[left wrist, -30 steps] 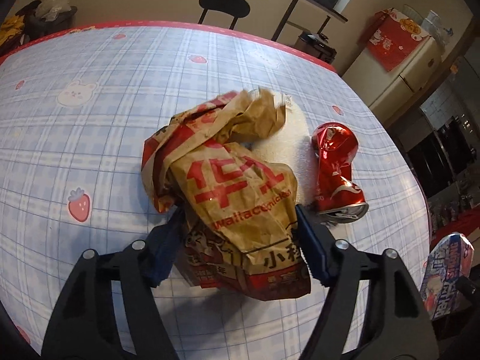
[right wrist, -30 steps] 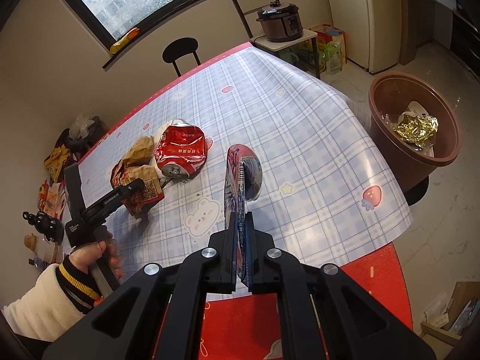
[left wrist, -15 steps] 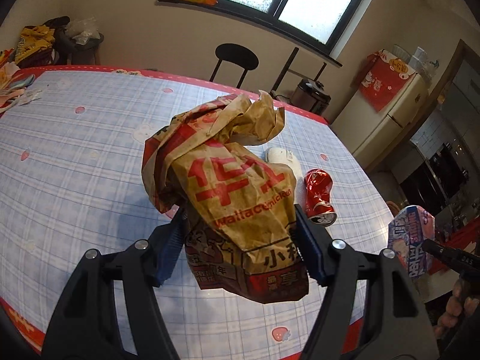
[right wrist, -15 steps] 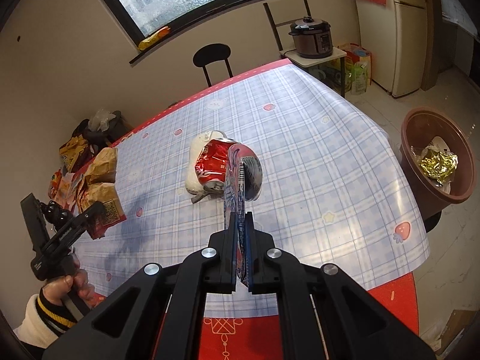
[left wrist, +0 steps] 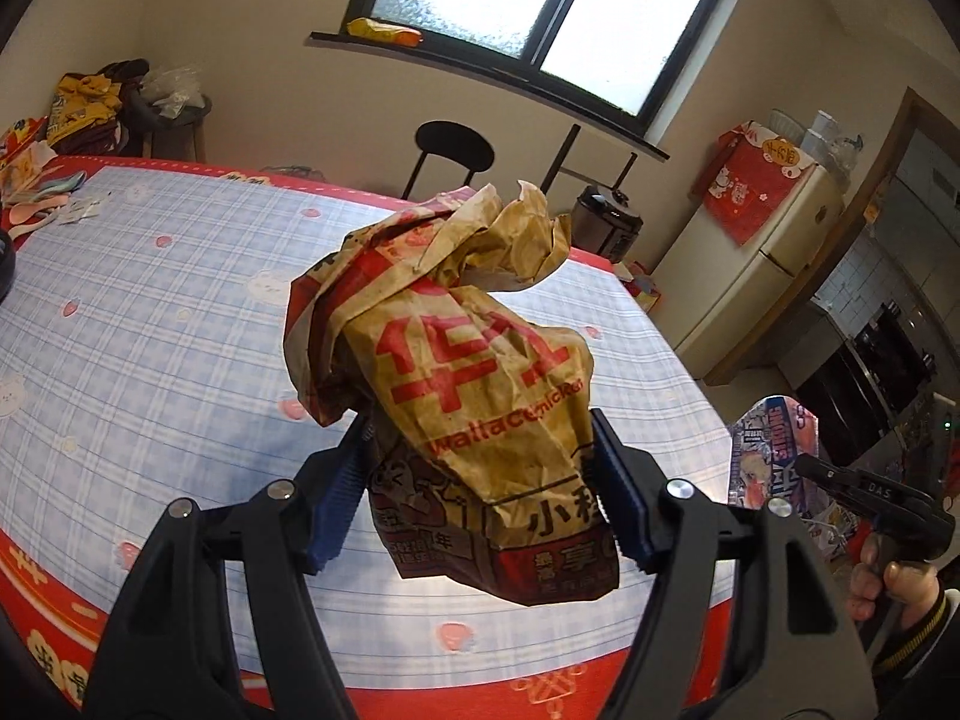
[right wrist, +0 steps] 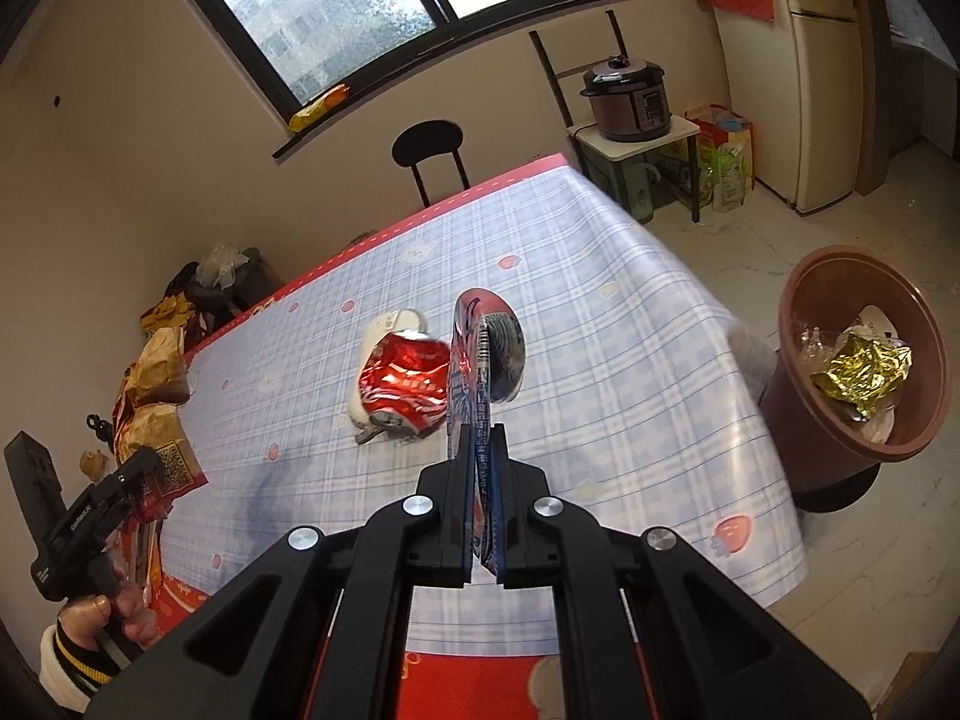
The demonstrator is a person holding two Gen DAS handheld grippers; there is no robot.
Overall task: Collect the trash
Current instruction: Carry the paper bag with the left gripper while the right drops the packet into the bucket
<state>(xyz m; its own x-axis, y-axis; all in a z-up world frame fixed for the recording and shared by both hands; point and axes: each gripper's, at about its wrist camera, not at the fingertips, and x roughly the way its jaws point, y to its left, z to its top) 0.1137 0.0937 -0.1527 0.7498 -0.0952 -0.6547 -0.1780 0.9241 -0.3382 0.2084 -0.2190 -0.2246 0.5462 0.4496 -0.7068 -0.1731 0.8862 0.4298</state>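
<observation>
Two pieces of trash hung above the tabletop [left wrist: 150, 360]: the left hand-held gripper [left wrist: 480, 498] clamped a crumpled paper bag [left wrist: 468, 384], the right hand-held gripper [right wrist: 483, 516] pinched a snack wrapper [right wrist: 483, 354]

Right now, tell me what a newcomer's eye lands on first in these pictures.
First, the crumpled brown and red paper bag clamped in the left gripper, lifted above the checked tablecloth. Next, the flat blue snack wrapper pinched edge-on in the right gripper. Past it, a crushed red can lies on the table, and a brown bin with gold foil inside stands on the floor at the right.
</observation>
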